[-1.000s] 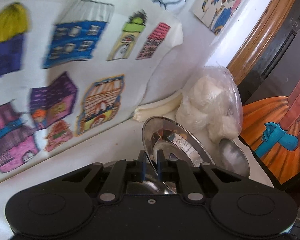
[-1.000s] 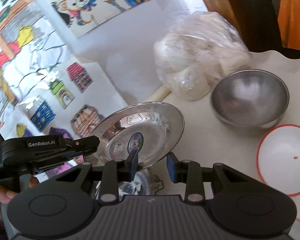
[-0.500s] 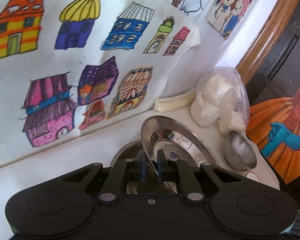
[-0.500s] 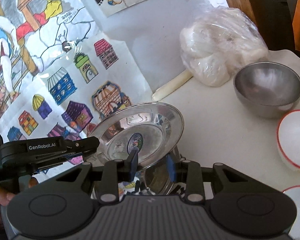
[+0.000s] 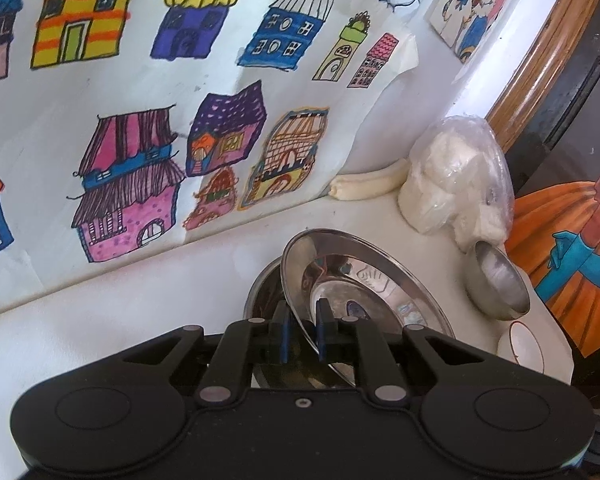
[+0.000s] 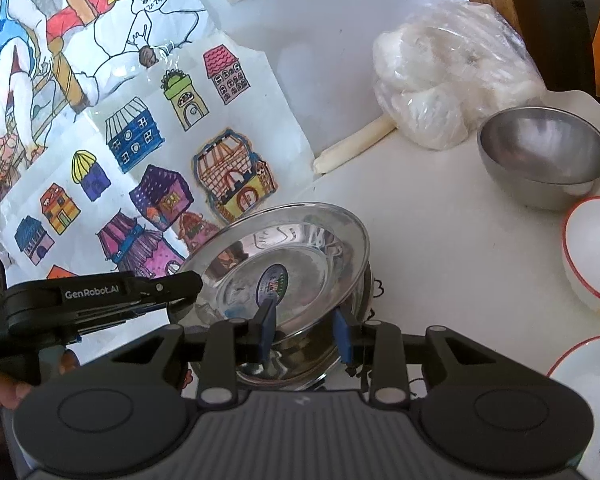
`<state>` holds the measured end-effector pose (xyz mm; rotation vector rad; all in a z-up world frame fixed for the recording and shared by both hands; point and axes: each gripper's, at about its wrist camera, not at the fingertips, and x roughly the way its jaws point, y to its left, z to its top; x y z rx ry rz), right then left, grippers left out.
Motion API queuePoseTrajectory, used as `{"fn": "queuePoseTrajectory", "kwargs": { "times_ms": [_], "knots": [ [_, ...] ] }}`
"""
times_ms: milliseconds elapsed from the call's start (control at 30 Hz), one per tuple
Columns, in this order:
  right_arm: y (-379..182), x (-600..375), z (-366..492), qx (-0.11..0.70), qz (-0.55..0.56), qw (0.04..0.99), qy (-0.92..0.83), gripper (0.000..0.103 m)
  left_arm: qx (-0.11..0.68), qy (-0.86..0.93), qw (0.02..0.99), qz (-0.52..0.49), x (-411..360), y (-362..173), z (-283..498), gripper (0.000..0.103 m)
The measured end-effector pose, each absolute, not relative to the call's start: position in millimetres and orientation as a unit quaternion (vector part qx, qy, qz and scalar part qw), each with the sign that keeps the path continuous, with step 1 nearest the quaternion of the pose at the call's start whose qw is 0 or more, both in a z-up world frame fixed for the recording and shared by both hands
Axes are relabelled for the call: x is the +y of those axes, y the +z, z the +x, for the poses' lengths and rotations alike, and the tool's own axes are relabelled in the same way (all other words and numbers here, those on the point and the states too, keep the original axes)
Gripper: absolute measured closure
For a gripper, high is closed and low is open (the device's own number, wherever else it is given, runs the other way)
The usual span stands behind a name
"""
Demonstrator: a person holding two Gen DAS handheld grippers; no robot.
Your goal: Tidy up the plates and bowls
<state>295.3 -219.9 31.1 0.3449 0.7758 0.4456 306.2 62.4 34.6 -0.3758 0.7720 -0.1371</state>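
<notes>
Steel plate (image 6: pixel 284 264), tilted, hangs just above a steel dish (image 6: pixel 300 360) near the desk's (image 6: pixel 440 240) wall edge. Left gripper (image 5: pixel 302 330) fingers pinch its rim; right gripper (image 6: pixel 306 330) fingers stand spread beside it, holding nothing.
</notes>
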Motion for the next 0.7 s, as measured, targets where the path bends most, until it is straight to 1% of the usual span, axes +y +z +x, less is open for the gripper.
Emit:
{"fn": "queuePoseTrajectory", "kwargs": {
  "times_ms": [700],
  "knots": [
    [32.8, -216.4, 298.4, 0.384, 0.149, 0.883, 0.224, 0.068, 0.393, -0.060, 0.898, -0.187, 66.8, 27.6, 305.7, 0.087]
  ]
}}
